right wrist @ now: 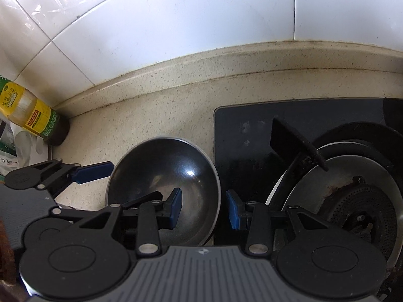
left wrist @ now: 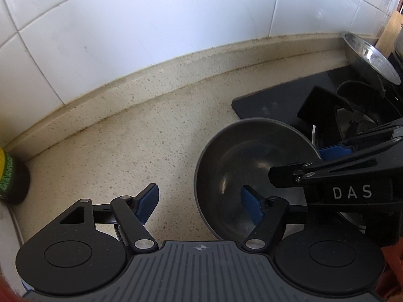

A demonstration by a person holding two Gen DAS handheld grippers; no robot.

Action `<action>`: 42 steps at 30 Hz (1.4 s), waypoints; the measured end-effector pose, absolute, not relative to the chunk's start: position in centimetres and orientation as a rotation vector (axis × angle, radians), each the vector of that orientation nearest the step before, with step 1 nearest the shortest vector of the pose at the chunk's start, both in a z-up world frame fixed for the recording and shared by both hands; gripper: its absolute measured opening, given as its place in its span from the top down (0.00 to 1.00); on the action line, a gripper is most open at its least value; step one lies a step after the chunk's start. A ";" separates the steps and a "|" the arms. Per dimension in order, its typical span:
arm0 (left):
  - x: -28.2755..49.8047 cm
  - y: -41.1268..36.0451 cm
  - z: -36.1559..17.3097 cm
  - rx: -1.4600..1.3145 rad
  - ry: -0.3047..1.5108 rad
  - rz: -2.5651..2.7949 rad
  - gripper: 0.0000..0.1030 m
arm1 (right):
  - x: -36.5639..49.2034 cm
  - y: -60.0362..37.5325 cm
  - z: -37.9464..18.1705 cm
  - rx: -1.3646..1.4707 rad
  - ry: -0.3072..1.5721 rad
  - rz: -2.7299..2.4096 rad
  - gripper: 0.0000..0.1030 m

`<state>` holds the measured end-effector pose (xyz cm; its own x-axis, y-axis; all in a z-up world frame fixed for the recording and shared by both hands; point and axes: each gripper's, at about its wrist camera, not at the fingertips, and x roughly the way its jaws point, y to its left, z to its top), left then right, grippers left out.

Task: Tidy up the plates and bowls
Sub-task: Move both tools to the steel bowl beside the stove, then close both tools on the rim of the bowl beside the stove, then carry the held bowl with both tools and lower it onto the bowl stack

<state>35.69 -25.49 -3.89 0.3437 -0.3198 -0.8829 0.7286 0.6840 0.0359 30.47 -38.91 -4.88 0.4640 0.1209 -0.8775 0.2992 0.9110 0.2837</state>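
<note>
Bowl (left wrist: pixel 246 166), dark metal and empty, standing upright on the speckled beige table (left wrist: pixel 126 138), close against the left edge of a black glass hob (right wrist: pixel 241 138).

Left gripper (left wrist: pixel 200 205): jaws apart, straddling the bowl's left rim, with one blue pad over the bare table and the other inside the bowl. No pad visibly presses on the metal.

Right gripper (right wrist: pixel 204 207): jaws set more narrowly but still parted, straddling the right rim, with one pad inside the bowl and the other outside it, above the hob. A gap shows on each side of the rim.

Burner (right wrist: pixel 357 201): to the right of the bowl, beneath a black pan support (right wrist: pixel 297 138).

Oil bottle (right wrist: pixel 32 110): yellow-labelled, at the far left against the white tiled wall (left wrist: pixel 126 25).

Second, shiny steel bowl (left wrist: pixel 370 55): tilted, at the far right behind the hob.
</note>
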 end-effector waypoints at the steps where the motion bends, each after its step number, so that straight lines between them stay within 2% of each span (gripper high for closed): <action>1: 35.7 -25.6 -4.1 0.475 1.009 -0.716 0.27 | 30.5 -38.8 -4.9 0.427 1.093 -0.112 0.64; 7: 35.6 -25.8 -4.4 0.492 1.012 -0.733 0.34 | 30.4 -38.6 -4.9 0.412 1.095 -0.099 0.69; 11: 35.5 -26.0 -4.3 0.481 1.019 -0.761 0.49 | 30.1 -38.5 -4.9 0.413 1.092 -0.091 0.76; 19: 35.3 -26.0 -3.6 0.466 0.997 -0.759 0.51 | 29.9 -38.9 -4.5 0.431 1.067 -0.094 0.78; 42: 34.7 -24.2 2.8 0.389 0.852 -0.747 0.49 | 29.0 -37.9 2.0 0.407 0.923 -0.096 0.78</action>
<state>34.65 -24.16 2.82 0.4313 -0.4339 -0.7910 0.7273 0.6860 0.0203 29.01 -37.87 1.95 0.6048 0.0922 -0.7910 0.2522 0.9200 0.3001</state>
